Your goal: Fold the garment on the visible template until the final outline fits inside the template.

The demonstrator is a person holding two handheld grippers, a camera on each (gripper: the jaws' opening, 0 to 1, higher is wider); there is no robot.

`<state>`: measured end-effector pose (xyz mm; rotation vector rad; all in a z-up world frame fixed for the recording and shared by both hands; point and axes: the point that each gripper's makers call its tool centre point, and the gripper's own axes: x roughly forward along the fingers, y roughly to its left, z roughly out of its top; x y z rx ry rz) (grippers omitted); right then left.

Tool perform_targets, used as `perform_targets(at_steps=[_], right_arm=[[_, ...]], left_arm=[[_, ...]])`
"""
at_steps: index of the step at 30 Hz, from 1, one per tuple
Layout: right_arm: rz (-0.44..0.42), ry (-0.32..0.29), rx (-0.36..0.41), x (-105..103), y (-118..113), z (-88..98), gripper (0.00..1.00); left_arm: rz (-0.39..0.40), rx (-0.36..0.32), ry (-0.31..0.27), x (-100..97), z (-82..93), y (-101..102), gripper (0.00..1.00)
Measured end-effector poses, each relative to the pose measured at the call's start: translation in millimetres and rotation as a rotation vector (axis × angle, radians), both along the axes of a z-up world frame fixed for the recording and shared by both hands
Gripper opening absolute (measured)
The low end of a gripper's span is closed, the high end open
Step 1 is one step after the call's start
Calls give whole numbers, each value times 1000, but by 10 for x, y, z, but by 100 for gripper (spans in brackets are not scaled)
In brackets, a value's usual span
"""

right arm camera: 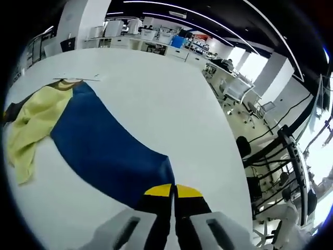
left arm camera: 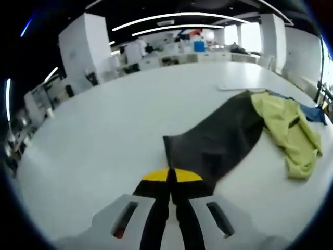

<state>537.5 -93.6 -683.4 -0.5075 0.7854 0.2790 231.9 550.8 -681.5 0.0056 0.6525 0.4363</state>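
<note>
A dark grey cloth (left arm camera: 218,140) stretches across the white table (left arm camera: 114,130) from my left gripper (left arm camera: 171,176) toward the upper right. The left jaws are shut on its near edge. A yellow-green garment (left arm camera: 289,130) lies crumpled over its far end, with a bit of blue cloth (left arm camera: 312,112) behind. In the right gripper view a blue cloth (right arm camera: 109,146) runs from my right gripper (right arm camera: 174,191) up to the left. The right jaws are shut on its near corner. The yellow-green garment (right arm camera: 36,122) lies over its far left side, with a dark scrap (right arm camera: 10,112) beyond.
A thin flat white sheet (left arm camera: 237,87) (right arm camera: 78,78) lies on the table just past the cloths. The table's edge (right arm camera: 229,156) drops to a floor with chairs and cables at right. Desks and cabinets (left arm camera: 86,47) stand beyond the far side.
</note>
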Motion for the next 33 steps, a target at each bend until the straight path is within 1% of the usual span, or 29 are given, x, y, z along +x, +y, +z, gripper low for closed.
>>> perform_targets(at_steps=[3, 8, 12, 15, 18, 20, 22, 23, 24, 25, 26, 27, 29, 31, 33], right_arm=[[-4, -2, -6, 20, -30, 11, 0], [-7, 1, -15, 45, -63, 0, 0], [-12, 4, -24, 73, -100, -10, 0], [-15, 7, -15, 64, -87, -11, 0], [-16, 7, -14, 60, -88, -12, 0], [-20, 10, -8, 60, -87, -18, 0], [-21, 13, 0, 53, -76, -24, 0], [-21, 11, 1, 52, -69, -24, 0], [-19, 10, 0, 51, -66, -24, 0], [-13, 13, -9, 42, -61, -28, 0], [-8, 19, -10, 31, -51, -34, 1], [-9, 24, 9, 12, -19, -36, 6], [-3, 19, 38, -26, 53, 0, 18], [4, 18, 48, -67, 103, 34, 25], [37, 8, 83, -107, 220, 88, 32]], left_arm=[[-4, 17, 21, -20, -15, 28, 0], [0, 36, 35, -25, -14, 116, 0], [17, 30, 23, -32, 13, 179, 0], [31, 9, 19, -46, 6, 159, 0], [31, 18, 25, -70, -7, 174, 0], [30, 10, 29, -84, -31, 175, 0], [22, 17, 38, -90, -37, 160, 0], [17, 38, 62, -116, -40, 162, 0], [22, 48, 68, -128, -32, 170, 0], [22, 36, 50, -117, -13, 154, 0], [17, 24, 31, -98, 7, 130, 2], [20, 8, 18, -89, 33, 108, 3], [12, 10, 8, -76, 85, 72, 8], [-21, 19, -17, -22, 172, -9, 11], [-58, 21, -35, 28, 251, -118, 15]])
